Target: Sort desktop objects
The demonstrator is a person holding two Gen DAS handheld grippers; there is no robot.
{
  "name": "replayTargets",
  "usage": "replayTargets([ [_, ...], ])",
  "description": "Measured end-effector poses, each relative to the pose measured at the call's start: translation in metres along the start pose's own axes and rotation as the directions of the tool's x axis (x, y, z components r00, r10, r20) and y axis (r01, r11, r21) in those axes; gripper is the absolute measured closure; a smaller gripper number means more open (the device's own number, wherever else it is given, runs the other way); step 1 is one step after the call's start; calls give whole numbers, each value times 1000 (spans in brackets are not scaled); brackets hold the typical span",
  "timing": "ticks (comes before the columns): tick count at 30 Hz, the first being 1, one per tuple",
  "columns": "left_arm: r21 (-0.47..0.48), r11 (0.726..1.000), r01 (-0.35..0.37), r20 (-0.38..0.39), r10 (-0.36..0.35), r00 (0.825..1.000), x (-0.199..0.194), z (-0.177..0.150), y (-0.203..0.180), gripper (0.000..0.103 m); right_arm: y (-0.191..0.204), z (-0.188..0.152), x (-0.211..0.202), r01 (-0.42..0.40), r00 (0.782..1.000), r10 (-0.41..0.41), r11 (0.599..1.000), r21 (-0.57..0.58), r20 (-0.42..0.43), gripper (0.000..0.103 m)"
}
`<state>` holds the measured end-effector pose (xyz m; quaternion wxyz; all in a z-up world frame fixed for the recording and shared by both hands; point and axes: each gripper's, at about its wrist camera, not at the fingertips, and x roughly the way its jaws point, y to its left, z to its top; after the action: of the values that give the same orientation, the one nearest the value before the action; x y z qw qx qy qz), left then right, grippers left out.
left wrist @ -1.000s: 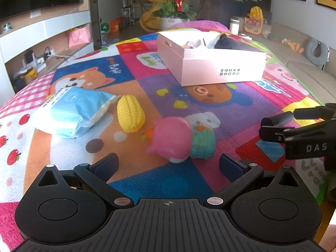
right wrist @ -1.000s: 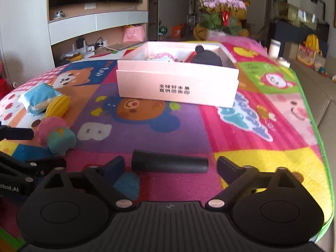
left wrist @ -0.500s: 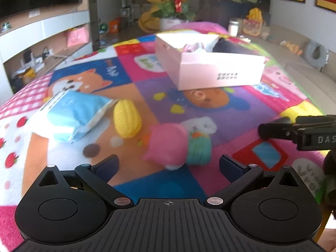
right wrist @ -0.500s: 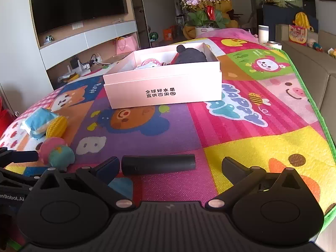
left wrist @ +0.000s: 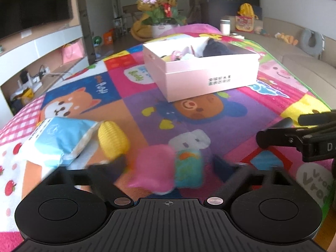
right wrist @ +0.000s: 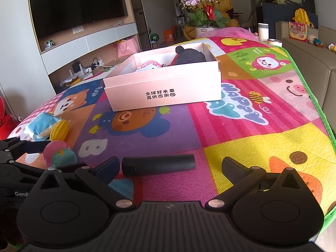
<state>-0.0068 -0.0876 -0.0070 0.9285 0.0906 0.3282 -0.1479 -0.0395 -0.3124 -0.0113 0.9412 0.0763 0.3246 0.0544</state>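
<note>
A pink and teal plush toy (left wrist: 168, 168) lies on the colourful mat, between the open fingers of my left gripper (left wrist: 170, 168); I cannot tell whether the fingers touch it. It also shows in the right wrist view (right wrist: 59, 155). A black cylinder (right wrist: 158, 164) lies on the mat between the open fingers of my right gripper (right wrist: 171, 166), empty. A yellow corn toy (left wrist: 113, 139) and a blue tissue pack (left wrist: 58, 140) lie to the left. A pink box (left wrist: 201, 71) with items inside stands further back.
The mat's green edge (right wrist: 315, 105) runs along the right side, with a sofa beyond it. A flower pot (left wrist: 161, 12) stands past the far end. A TV wall with shelves is on the left. My right gripper shows at the right in the left wrist view (left wrist: 294, 134).
My left gripper has moved forward and down, so the plush toy now sits between its fingers. My right gripper has lifted its view a little; the cylinder stays between its fingers.
</note>
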Motion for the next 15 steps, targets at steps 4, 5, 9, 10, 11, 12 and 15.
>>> replayTargets([
  [4,-58,998,24,1,-24,1000,-5,-2,10,24,0,0,0,0,1000,0,1000,0,0,0],
  [5,-55,998,25,3,-25,1000,-7,-3,10,24,0,0,0,0,1000,0,1000,-1,0,0],
  [9,-54,998,38,7,-37,999,-21,-11,11,24,4,-2,-5,17,1000,-17,999,-43,2,0],
  [10,-55,998,43,6,-43,999,-25,-15,11,24,6,-4,-7,24,1000,-24,997,-75,-1,0],
  [11,-54,997,48,2,-48,999,-28,-18,10,24,9,-7,-9,31,999,-32,994,-107,-5,0],
  [12,-51,997,53,-1,-53,999,-30,-21,9,24,12,-10,-11,46,999,-49,988,-145,-13,0],
  [15,-24,998,57,-2,-57,998,-34,-28,4,23,17,-21,-17,90,995,-96,971,-223,-15,0],
])
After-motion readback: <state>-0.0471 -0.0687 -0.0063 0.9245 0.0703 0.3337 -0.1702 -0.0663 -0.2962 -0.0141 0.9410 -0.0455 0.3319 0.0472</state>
